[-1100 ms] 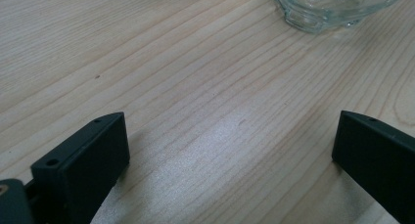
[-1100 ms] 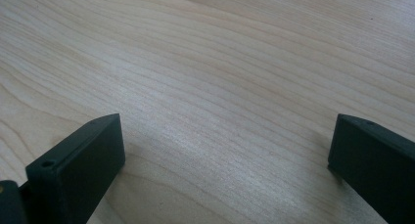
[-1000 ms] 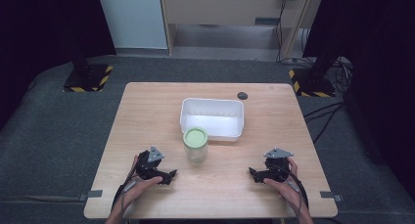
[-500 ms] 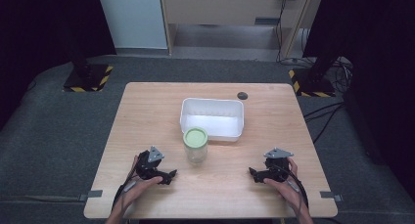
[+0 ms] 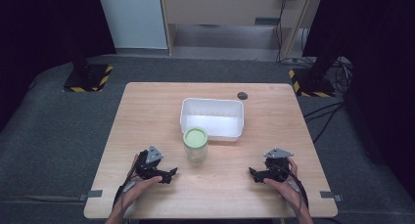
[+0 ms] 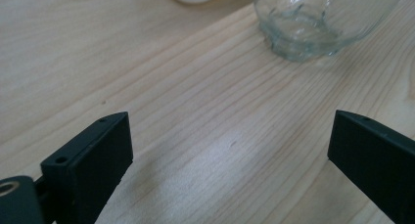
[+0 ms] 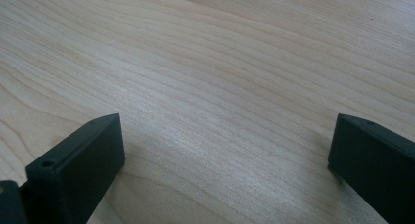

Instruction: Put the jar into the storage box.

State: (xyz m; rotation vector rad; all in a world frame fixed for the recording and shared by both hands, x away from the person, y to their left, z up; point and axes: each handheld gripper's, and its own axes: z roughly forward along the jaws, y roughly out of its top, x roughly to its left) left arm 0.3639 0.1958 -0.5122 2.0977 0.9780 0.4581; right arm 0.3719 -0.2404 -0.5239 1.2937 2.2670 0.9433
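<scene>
A clear glass jar (image 5: pixel 195 146) with a pale green lid stands upright near the middle of the wooden table (image 5: pixel 147 116). Right behind it sits a white rectangular tub (image 5: pixel 212 118), which looks empty. My left gripper (image 5: pixel 171 174) rests on the table at the front left, jaws wide open and pointing toward the jar. The jar's glass base (image 6: pixel 313 23) shows at the top of the left gripper view, beyond the open left gripper (image 6: pixel 230 150). My right gripper (image 5: pixel 252 173) rests at the front right, open too, with bare wood between the jaws of the right gripper (image 7: pixel 225 155).
A small dark round object (image 5: pixel 242 95) lies near the table's far edge, right of the tub. Black stands with yellow-striped bases (image 5: pixel 88 77) flank the table on the grey floor. A cabinet and cables stand behind.
</scene>
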